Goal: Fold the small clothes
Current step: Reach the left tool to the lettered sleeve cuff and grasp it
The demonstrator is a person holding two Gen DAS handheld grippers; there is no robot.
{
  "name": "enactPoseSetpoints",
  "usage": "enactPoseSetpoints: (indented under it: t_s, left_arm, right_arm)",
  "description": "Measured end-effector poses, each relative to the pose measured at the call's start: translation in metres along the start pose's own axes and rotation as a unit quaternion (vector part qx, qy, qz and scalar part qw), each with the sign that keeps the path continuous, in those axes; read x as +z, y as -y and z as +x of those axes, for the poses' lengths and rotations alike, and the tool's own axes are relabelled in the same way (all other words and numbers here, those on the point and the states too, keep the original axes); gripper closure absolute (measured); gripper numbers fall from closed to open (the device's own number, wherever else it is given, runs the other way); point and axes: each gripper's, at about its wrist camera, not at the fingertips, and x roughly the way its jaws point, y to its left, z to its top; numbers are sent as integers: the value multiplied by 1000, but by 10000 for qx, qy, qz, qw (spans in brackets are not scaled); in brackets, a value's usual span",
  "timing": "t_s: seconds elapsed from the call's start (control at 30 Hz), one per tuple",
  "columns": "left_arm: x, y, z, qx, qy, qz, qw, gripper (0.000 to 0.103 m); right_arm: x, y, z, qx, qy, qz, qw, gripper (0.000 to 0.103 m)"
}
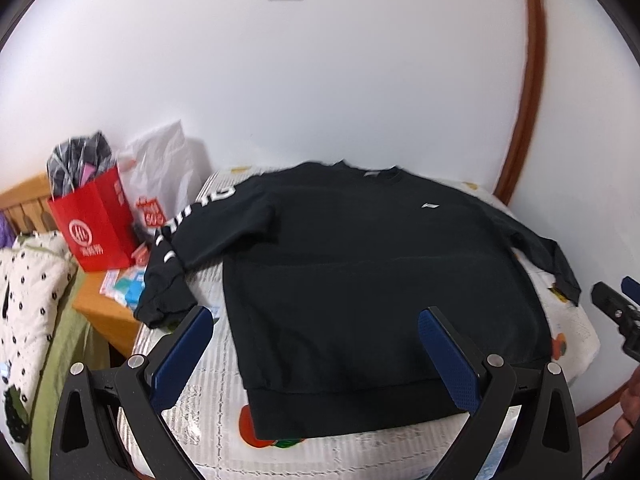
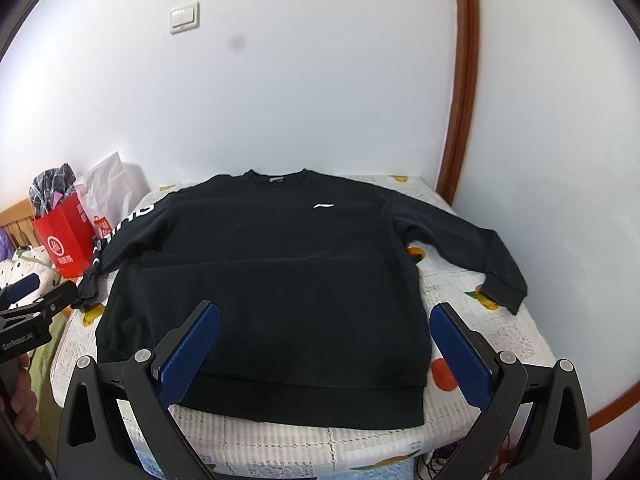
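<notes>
A black sweatshirt (image 1: 360,272) (image 2: 272,276) lies flat, front up, on a small table with a white fruit-print cloth (image 1: 216,384) (image 2: 472,288). Both sleeves are spread outward; the left sleeve with white lettering (image 1: 176,236) hangs over the table's left edge. My left gripper (image 1: 316,320) is open above the near hem, holding nothing. My right gripper (image 2: 326,316) is also open, hovering over the lower half of the sweatshirt. Each gripper shows at the edge of the other's view: the right gripper (image 1: 620,300), the left gripper (image 2: 36,292).
A red paper bag (image 1: 96,224) (image 2: 66,240) and a white plastic bag (image 1: 164,172) stand on a wooden stand left of the table. A spotted quilt (image 1: 28,280) lies at far left. A white wall with a switch (image 2: 184,18) and a brown door frame (image 2: 464,80) stand behind.
</notes>
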Motion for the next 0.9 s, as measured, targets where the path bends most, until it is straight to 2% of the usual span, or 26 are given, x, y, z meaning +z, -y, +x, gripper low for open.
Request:
enactPoseSetpoints:
  t_s: [0.33, 0.43, 0.57, 0.77, 0.9]
  left_arm:
    - [-16, -58, 68, 688, -480, -224, 9962, 2]
    - [-19, -75, 90, 861, -682, -264, 9936, 2]
    - [-24, -90, 109, 826, -779, -260, 9932, 2]
    - [-28, -107, 133, 721, -898, -347, 9927, 2]
    - [-31, -121, 135, 543, -842, -441, 9940, 2]
  right_arm:
    - [-1, -29, 59, 239, -228, -128, 9994, 0]
    - [-2, -39, 81, 347, -417, -77, 9985, 0]
    - [-5, -49, 106, 711, -596, 77, 9957, 0]
    - [-4, -60, 134, 675, -738, 67, 9950, 0]
    - [2, -63, 148, 1086, -892, 348, 9895, 0]
